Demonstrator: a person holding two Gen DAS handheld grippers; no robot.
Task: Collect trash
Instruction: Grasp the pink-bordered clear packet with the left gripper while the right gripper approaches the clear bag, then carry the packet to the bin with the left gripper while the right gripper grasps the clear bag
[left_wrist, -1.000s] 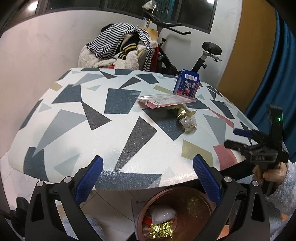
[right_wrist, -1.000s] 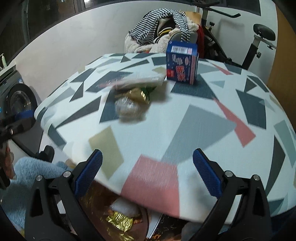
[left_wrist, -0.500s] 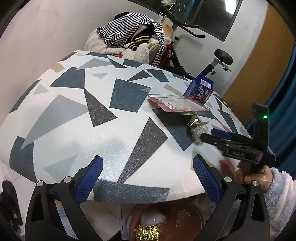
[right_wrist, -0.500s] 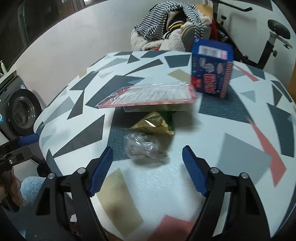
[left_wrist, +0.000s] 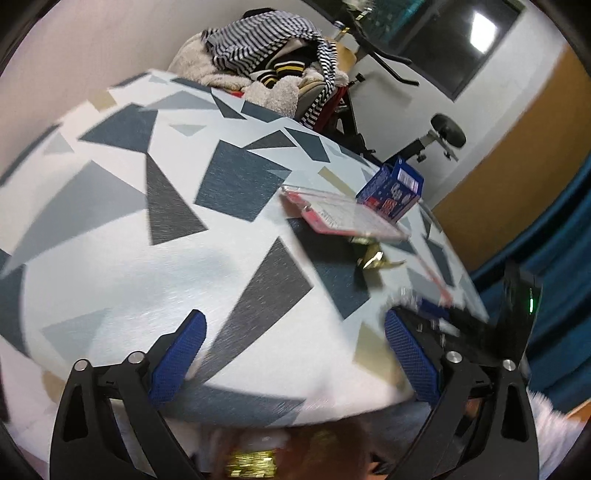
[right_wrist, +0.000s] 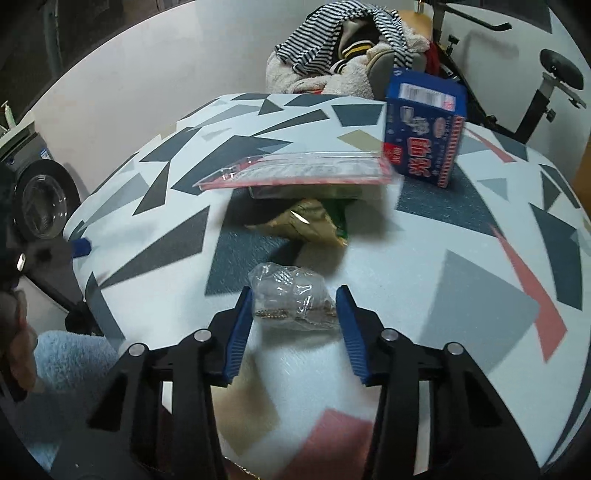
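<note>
Where right tongs (right_wrist: 295, 317) straddle clear wrapper (right_wrist: 290, 295) (gold wrapper (right_wrist: 306, 223) beyond)

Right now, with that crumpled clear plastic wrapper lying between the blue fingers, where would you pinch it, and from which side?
Pinch the clear wrapper across its bulging middle, coming in low from the table's near edge. The right gripper already straddles it, one finger at each flank. The wrapper is a soft, crumpled lump lying flat, so squeezing its sides should bunch it up. The gold wrapper lies just behind, so don't reach deeper.
</note>
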